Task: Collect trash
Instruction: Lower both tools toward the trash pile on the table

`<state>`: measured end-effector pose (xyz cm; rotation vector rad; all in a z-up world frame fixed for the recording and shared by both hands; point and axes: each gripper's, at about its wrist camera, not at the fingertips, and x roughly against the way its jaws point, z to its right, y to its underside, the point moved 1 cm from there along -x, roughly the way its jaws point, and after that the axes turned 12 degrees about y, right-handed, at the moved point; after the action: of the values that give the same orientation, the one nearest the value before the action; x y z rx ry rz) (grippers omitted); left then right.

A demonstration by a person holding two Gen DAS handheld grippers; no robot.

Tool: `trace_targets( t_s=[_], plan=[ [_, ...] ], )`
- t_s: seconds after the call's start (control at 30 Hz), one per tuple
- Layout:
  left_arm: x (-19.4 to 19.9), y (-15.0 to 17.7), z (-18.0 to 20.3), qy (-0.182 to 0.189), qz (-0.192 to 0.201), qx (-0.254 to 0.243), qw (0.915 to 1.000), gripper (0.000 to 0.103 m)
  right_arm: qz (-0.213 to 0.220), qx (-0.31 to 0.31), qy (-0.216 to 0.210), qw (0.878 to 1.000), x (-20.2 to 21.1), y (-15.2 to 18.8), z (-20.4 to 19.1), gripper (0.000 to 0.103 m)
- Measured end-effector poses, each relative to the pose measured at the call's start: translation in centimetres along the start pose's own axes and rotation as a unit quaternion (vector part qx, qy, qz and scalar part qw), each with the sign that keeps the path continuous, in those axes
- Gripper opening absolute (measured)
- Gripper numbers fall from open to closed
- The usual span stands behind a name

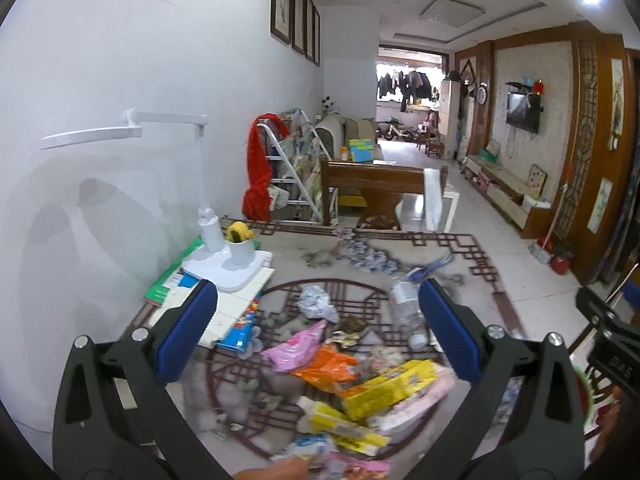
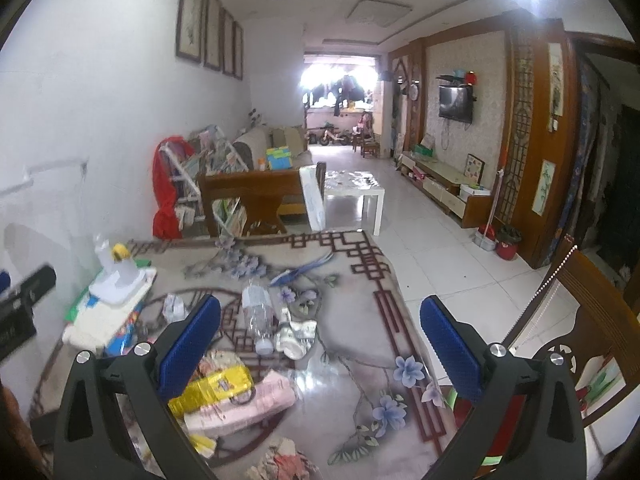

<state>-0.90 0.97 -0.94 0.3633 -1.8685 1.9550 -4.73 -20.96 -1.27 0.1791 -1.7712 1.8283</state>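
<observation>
Both tongs, the left tongs (image 1: 318, 334) and right tongs (image 2: 320, 346), hang spread wide with nothing in them, ready to pick. The trash, like the yellow crinkly wrapper (image 1: 390, 388) and clear plastic bottle (image 2: 258, 314), lies mid-worktop (image 2: 360, 336), away from its edges.

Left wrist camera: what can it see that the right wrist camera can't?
Only the left wrist view shows the orange wrapper, the bright pink wrapper and the whole lamp arm.

Only the right wrist view shows the wooden chair beside the table and the white coffee table top.

Both show the clear plastic bottle, the yellow packet, the lamp base, and an open gripper: left gripper, right gripper.
</observation>
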Motion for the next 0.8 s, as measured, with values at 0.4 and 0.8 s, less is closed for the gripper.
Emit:
trace_targets(
  t_s=[0.4,0.8],
  plan=[
    [-4.5,7.1,-5.1,0.074,-0.139,-0.019,0.9874,0.099,-0.097,0.037,-0.003,0.995,-1.8,4.2,-2.6,0.096],
    [-8.6,14.9,-8.0,0.165,-0.278,-0.051,0.9449,0.068,-0.293,0.255,-0.127,0.913,-3.5,20.3,-8.6,0.088]
  ],
)
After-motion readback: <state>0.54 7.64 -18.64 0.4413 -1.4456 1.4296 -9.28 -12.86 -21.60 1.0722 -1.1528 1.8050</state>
